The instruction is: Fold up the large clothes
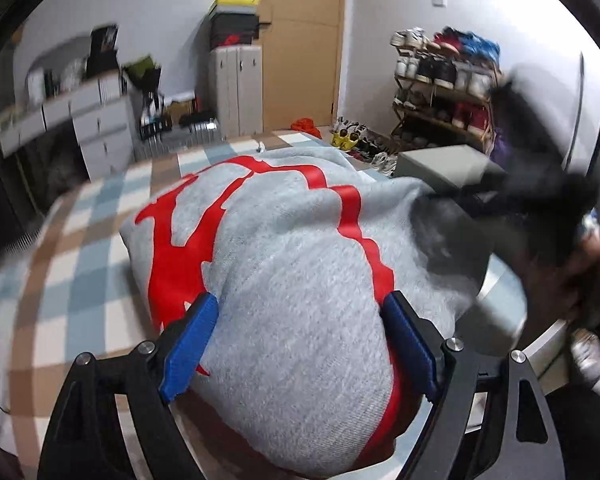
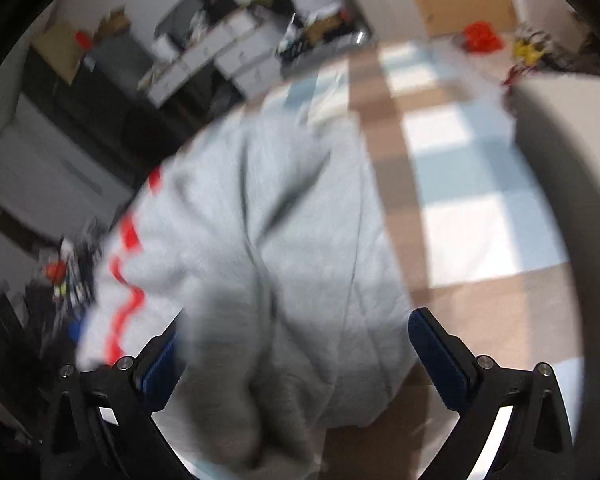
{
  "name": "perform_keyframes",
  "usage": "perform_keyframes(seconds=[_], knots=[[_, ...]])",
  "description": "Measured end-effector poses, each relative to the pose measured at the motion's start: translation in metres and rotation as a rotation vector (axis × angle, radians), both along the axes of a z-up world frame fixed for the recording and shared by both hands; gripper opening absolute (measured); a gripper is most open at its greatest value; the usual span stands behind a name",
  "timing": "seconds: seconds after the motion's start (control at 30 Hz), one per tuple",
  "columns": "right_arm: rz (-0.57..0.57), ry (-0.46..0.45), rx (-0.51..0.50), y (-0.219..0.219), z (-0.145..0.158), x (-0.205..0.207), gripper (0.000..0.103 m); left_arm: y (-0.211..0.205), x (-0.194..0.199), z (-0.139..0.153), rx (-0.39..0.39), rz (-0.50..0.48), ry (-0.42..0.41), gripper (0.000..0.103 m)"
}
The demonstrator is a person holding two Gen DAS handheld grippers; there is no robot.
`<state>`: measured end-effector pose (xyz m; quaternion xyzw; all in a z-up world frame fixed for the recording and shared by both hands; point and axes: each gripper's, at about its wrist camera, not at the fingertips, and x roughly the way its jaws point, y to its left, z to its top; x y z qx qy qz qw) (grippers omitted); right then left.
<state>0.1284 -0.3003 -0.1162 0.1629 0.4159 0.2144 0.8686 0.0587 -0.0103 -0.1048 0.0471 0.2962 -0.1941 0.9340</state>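
The grey sweatshirt [image 1: 292, 280] bulges between the spread, unclamped jaws of both the left tool [image 1: 300, 320] and right tool [image 2: 296, 340].

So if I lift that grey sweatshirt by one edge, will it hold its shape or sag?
The grey sweatshirt will probably sag: it already lies in soft folds and mounds on the checked blanket. The knit looks thick, so likely fairly heavy for cloth. Its fuzzy surface should hold well in the blue fingers and is unlikely to slip.

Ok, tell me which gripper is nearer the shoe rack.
Right. In the left wrist view, the right gripper is a dark blur just below the shoe rack. The left gripper sits nearer the camera, straddling the sweatshirt.
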Motion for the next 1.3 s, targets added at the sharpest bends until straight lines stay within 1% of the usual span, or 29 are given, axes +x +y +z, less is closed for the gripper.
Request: perform_keyframes(seconds=[0.03,0.07,0.1,0.13,0.17,0.2,0.27,0.3,0.33,0.37,0.43,0.47,0.53,0.6,0.67,0.73,0.77,0.8,0.83,0.9,1.0,1.03,1.07,1.1,1.13,1.17,1.2,1.23,1.3], knots=[[0.015,-0.08,0.064,0.0,0.023,-0.014,0.103,-0.002,0.002,-0.002,0.036,0.002,-0.016,0.082],[0.032,-0.114,0.097,0.002,0.033,-0.021,0.103,-0.002,0.001,-0.004,0.056,0.0,-0.034,0.082],[0.062,-0.139,0.135,0.008,0.043,-0.029,0.103,-0.002,0.001,-0.006,0.06,0.001,-0.046,0.082],[0.092,-0.14,0.169,0.018,0.051,-0.036,0.103,0.0,0.001,-0.008,0.057,0.006,-0.055,0.082],[0.112,-0.126,0.192,0.026,0.05,-0.038,0.103,0.001,0.001,-0.01,0.057,0.01,-0.07,0.082],[0.129,-0.103,0.213,0.032,0.045,-0.037,0.103,0.001,0.001,-0.01,0.054,0.012,-0.083,0.082],[0.169,-0.005,0.272,0.045,0.021,-0.032,0.103,0.006,0.0,-0.008,0.026,0.015,-0.099,0.082],[0.171,0.072,0.301,0.047,-0.002,-0.021,0.103,0.01,0.001,-0.004,0.005,0.018,-0.094,0.081],[0.159,0.114,0.314,0.046,-0.017,-0.013,0.103,0.013,0.002,0.001,-0.013,0.017,-0.068,0.081],[0.164,0.136,0.352,0.043,-0.03,-0.008,0.103,0.014,0.005,0.007,-0.023,0.006,-0.035,0.081],[0.126,0.092,0.45,0.024,-0.038,-0.007,0.099,0.024,0.003,0.025,-0.096,-0.01,0.011,0.081],[0.11,0.088,0.466,0.017,-0.04,-0.007,0.097,0.029,-0.001,0.034,-0.15,-0.031,0.014,0.081],[0.092,0.095,0.455,0.013,-0.047,-0.005,0.083,0.036,-0.009,0.051,-0.227,-0.057,0.016,0.083],[0.082,0.093,0.452,0.011,-0.049,-0.008,0.076,0.037,-0.008,0.06,-0.257,-0.07,0.024,0.083],[0.078,0.084,0.441,0.013,-0.049,-0.009,0.075,0.032,0.001,0.063,-0.265,-0.073,0.03,0.083],[0.066,0.081,0.42,0.012,-0.048,-0.014,0.067,0.028,0.01,0.058,-0.299,-0.08,0.06,0.083],[0.064,0.08,0.424,0.006,-0.048,-0.021,0.067,0.022,0.02,0.05,-0.326,-0.112,0.109,0.083],[0.063,0.077,0.431,0.006,-0.05,-0.021,0.066,0.013,0.026,0.037,-0.317,-0.138,0.161,0.083],[0.061,0.073,0.43,0.005,-0.051,-0.021,0.065,0.006,0.029,0.025,-0.285,-0.14,0.191,0.081],[0.061,0.061,0.406,0.007,-0.052,-0.022,0.064,-0.005,0.018,0.016,-0.197,-0.133,0.094,0.081],[0.062,0.025,0.319,0.017,-0.038,-0.029,0.066,-0.014,0.008,0.005,-0.109,-0.139,0.034,0.081],[0.061,0.022,0.307,0.018,-0.028,-0.029,0.07,-0.014,0.006,0.002,-0.091,-0.14,0.011,0.081],[0.054,-0.003,0.312,0.016,-0.015,-0.03,0.075,-0.013,0.005,0.002,-0.086,-0.144,-0.004,0.081],[0.027,-0.064,0.312,0.013,0.002,-0.031,0.092,-0.011,0.005,0.002,-0.098,-0.145,-0.008,0.081],[-0.002,-0.121,0.283,0.012,0.016,-0.031,0.103,-0.009,0.006,0.003,-0.114,-0.143,-0.008,0.081],[-0.017,-0.175,0.225,0.014,0.033,-0.028,0.103,-0.008,0.006,0.004,-0.123,-0.141,-0.01,0.081],[-0.019,-0.215,0.123,0.021,0.051,-0.019,0.103,-0.007,0.006,0.003,-0.123,-0.139,-0.013,0.081],[-0.028,-0.224,-0.032,0.033,0.067,0.001,0.103,-0.01,0.006,0.003,-0.105,-0.139,-0.023,0.081],[-0.019,-0.15,-0.247,0.053,0.071,0.044,0.103,-0.015,0.003,0.004,-0.055,-0.137,-0.043,0.083]])
